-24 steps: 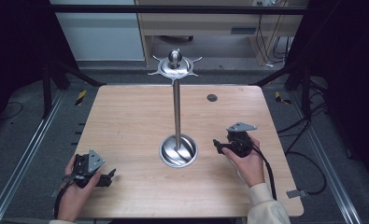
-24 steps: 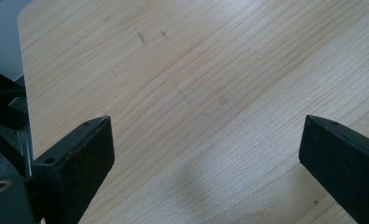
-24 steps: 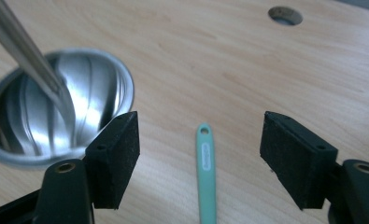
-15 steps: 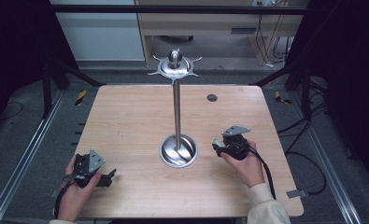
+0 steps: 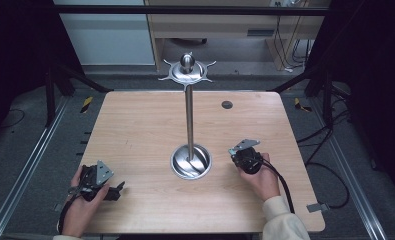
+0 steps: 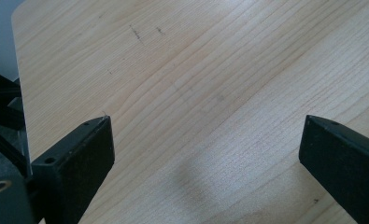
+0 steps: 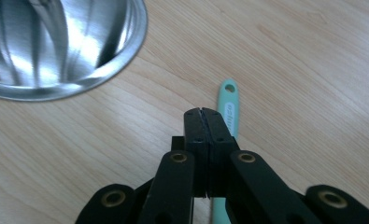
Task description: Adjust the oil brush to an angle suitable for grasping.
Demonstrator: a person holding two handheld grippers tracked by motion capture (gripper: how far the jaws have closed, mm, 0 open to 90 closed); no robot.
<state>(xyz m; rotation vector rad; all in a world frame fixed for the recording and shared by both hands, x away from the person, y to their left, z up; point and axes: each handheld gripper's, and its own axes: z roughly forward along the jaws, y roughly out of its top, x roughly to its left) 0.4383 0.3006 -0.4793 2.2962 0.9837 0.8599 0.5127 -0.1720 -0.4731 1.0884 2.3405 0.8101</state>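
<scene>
A tall steel stand (image 5: 189, 117) rises from a round dished base (image 5: 191, 162) at the table's middle and carries a ring of hooks (image 5: 187, 71) at its top. My right gripper (image 5: 235, 154) is just right of that base, tipped down at the table. In the right gripper view its jaws (image 7: 202, 112) are shut tip to tip. A mint-green handle (image 7: 229, 105) with a hole at its end lies on the wood under and beyond them, and the base's rim (image 7: 126, 49) is at upper left. My left gripper (image 5: 116, 190) rests open near the front left edge, with bare wood between its jaws (image 6: 205, 154).
A small dark round plug (image 5: 227, 104) sits in the wooden tabletop (image 5: 135, 130) at the back right. Black frame legs and cables stand around the table on the floor. Cables trail from both grippers toward the front edge.
The right hand has sunk slightly and tipped its gripper down toward the table beside the stand's base. The left hand and gripper have stayed where they were.
</scene>
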